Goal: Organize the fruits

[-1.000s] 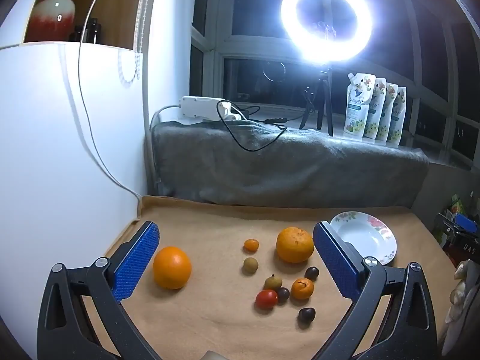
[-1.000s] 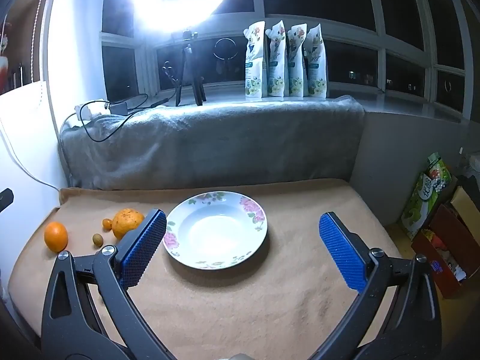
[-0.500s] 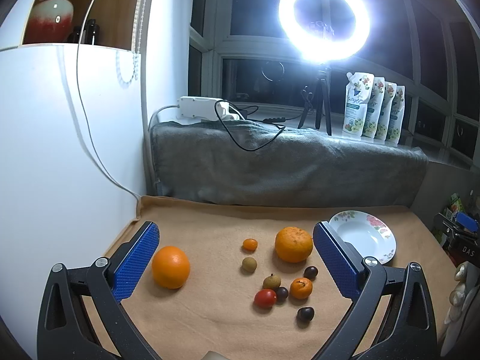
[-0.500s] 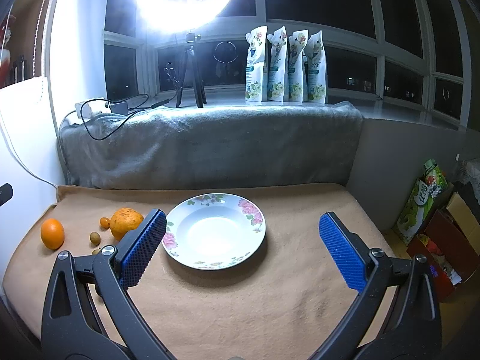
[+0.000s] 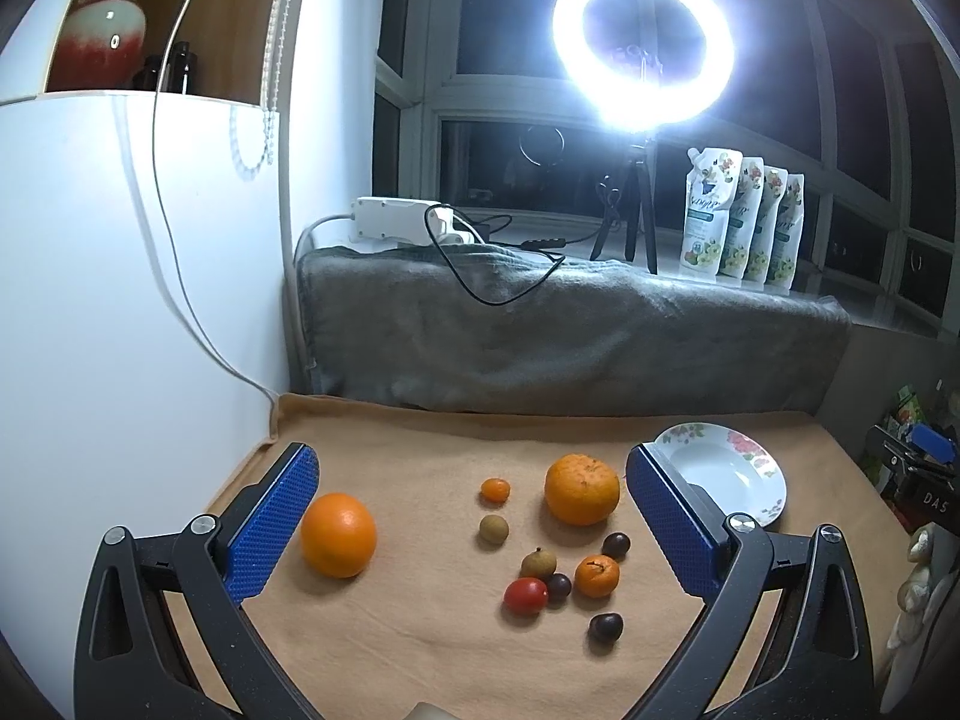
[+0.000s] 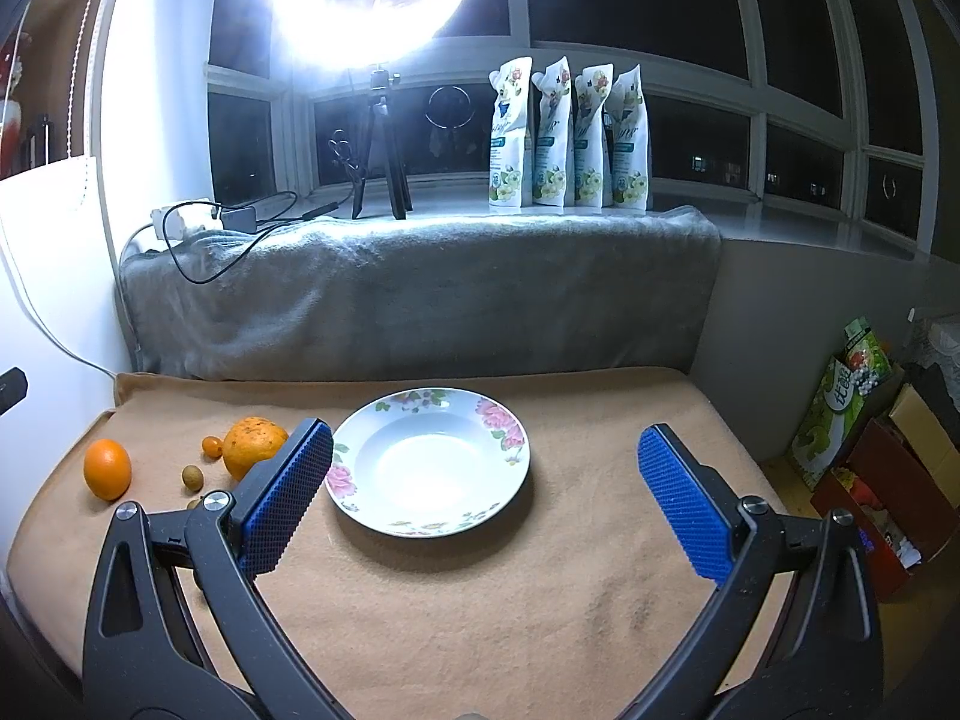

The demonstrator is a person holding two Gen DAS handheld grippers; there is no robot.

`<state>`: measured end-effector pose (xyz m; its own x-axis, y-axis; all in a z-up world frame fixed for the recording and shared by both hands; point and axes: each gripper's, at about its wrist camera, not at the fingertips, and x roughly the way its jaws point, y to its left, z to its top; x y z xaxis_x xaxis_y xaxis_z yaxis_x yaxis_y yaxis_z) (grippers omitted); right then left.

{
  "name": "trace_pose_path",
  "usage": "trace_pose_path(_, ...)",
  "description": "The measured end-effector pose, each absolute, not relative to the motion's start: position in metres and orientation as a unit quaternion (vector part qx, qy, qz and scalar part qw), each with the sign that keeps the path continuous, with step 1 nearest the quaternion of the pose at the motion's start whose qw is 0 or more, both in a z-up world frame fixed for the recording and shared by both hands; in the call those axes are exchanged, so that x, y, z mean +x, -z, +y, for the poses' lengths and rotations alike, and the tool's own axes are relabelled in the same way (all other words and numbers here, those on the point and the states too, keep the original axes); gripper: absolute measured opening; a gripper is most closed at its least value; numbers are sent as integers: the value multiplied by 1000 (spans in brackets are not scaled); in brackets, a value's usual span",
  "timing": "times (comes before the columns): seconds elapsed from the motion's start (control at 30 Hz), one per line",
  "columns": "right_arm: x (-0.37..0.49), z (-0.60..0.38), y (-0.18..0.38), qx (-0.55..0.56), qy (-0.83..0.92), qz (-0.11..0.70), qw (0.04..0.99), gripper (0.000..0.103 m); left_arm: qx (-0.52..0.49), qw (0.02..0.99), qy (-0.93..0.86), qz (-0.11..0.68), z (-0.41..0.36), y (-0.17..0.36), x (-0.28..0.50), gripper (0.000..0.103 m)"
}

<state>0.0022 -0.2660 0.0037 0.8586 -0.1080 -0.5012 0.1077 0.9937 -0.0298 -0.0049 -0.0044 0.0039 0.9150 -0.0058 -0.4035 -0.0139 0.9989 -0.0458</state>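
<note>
Nothing's really moved in the last second: my left gripper [image 5: 471, 525] and right gripper [image 6: 483, 498] both released, fruits off the plate [image 6: 360, 483], sorting unstarted.

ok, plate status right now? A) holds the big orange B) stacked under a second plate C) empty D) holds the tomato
C: the floral plate shows only its bare white bowl, and every visible fruit, including the large orange and the red tomato, lies on the tan cloth beside it.
</note>
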Motion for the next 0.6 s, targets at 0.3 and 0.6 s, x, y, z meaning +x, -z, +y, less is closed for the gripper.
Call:
trace_pose_path(0.3, 3, -264, -6, 0, 56, 260, 964, 103, -23, 978, -1, 205, -4, -4, -5, 102)
trace_pose_path(0.6, 3, -263, -7, -1, 56, 260, 964, 103, -23, 978, -1, 205, -5, -3, -5, 102)
